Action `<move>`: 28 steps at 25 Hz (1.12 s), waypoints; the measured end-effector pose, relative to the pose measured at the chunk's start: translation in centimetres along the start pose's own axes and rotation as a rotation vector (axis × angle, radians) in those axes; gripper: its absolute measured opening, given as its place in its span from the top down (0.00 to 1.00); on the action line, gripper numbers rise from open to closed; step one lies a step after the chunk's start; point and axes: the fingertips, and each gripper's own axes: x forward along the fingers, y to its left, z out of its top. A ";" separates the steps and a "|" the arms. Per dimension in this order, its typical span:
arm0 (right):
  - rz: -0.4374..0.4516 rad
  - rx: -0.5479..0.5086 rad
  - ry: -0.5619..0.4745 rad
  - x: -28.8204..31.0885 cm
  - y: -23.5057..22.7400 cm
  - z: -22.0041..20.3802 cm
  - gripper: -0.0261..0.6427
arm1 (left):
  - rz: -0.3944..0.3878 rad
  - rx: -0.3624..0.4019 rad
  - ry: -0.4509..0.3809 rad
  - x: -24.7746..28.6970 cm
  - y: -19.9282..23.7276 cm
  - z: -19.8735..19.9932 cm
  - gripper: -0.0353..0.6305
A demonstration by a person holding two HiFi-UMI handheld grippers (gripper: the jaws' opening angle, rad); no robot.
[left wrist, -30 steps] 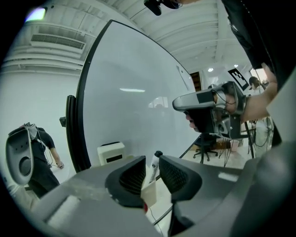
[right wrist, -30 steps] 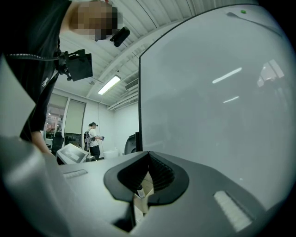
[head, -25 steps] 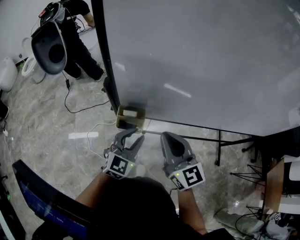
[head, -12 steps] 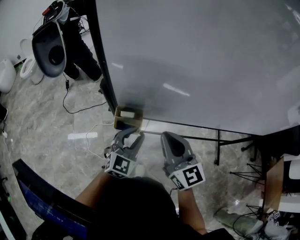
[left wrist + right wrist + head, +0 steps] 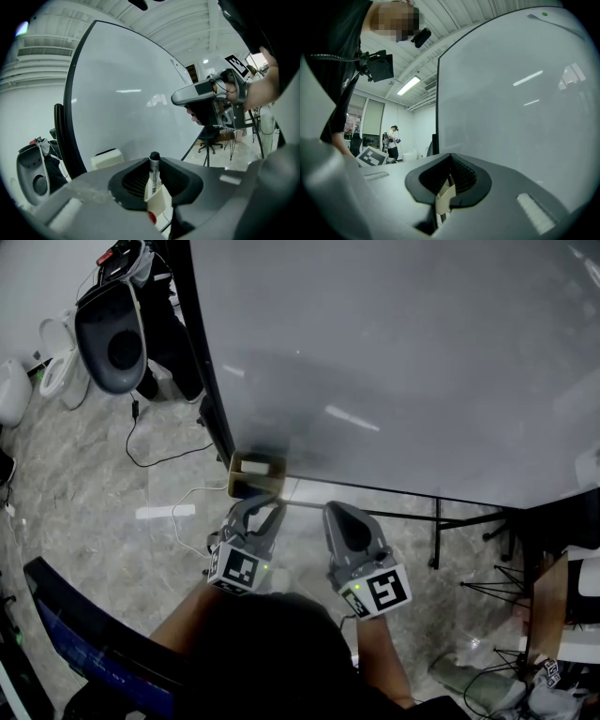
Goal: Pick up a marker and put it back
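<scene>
Underfoot, noted grey marbled floor, glossy. Logged big pale whiteboard in black frame on a dark metal stand, filling most of head view; beige box fixed at its lower left corner. Spotted a bystander in dark clothes by the board's left edge, an office chair far back in left gripper view, another person far off in right gripper view.

Found marker upright between the jaws of left gripper, just in front of the box at the board's corner. Noted slim white barrel, black cap on top poking above the pads. Caught those jaws closing, pads touching the barrel on both sides. Could not pick the marker out in head view.

Saw right gripper with jaws pressed together, empty, just beside the left one and short of the board.

Could not read the dark print running down the barrel, too small. Made out only black-and-white square codes on each gripper's cube
</scene>
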 end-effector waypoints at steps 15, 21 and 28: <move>0.007 0.002 -0.022 0.5 0.7 0.0 0.95 | 0.052 -0.087 -0.103 -1.7 2.0 3.7 0.84; 0.005 0.003 -0.027 0.6 0.6 -0.2 0.95 | 0.064 -0.098 -0.139 -2.1 2.4 4.4 0.84; -0.002 -0.006 -0.039 1.1 3.3 1.0 0.95 | 0.084 -0.105 -0.191 -6.0 4.5 6.0 0.84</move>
